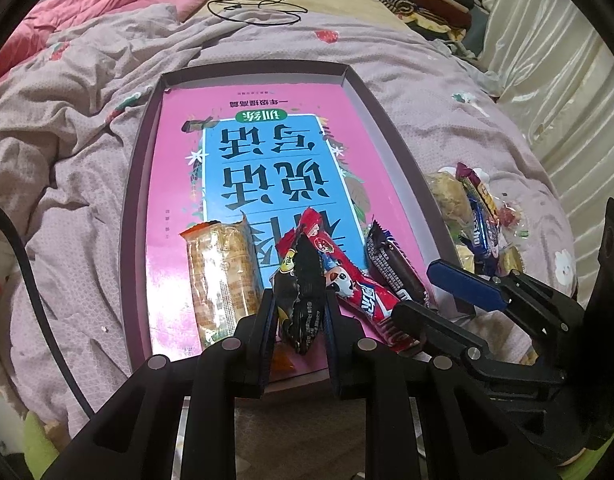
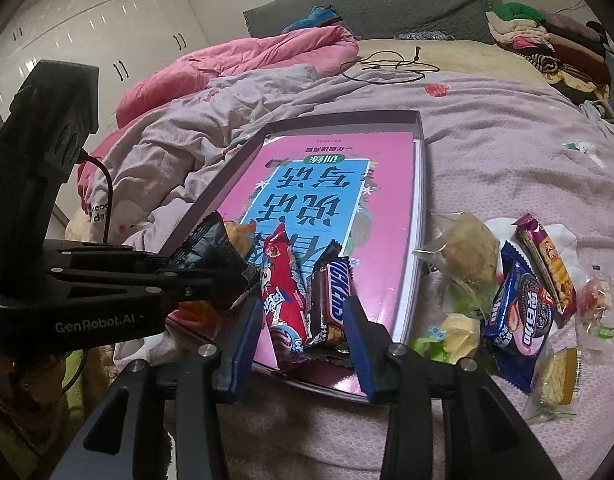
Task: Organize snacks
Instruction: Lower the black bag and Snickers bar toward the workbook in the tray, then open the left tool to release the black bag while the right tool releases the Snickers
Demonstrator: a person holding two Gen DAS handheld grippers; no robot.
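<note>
Left hand-held gripper point(image 1: 297, 308) clamps black snack packet point(image 1: 301, 296), long axis upright; right hand-held gripper point(image 2: 303, 320) open.

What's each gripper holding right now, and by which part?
Left gripper pinches the black crinkled snack packet at its lower half. Right gripper: open, holding nothing.

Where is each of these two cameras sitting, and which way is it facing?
Left wrist: rides the left gripper, looking down at the tray; its jaws pinch a black snack packet, and the right gripper shows at right.
Right wrist: rides the right gripper, facing the tray's near end; its jaws stand open around a chocolate bar; the left gripper shows at left.
Shared: tray, pink book, red snack packet.
</note>
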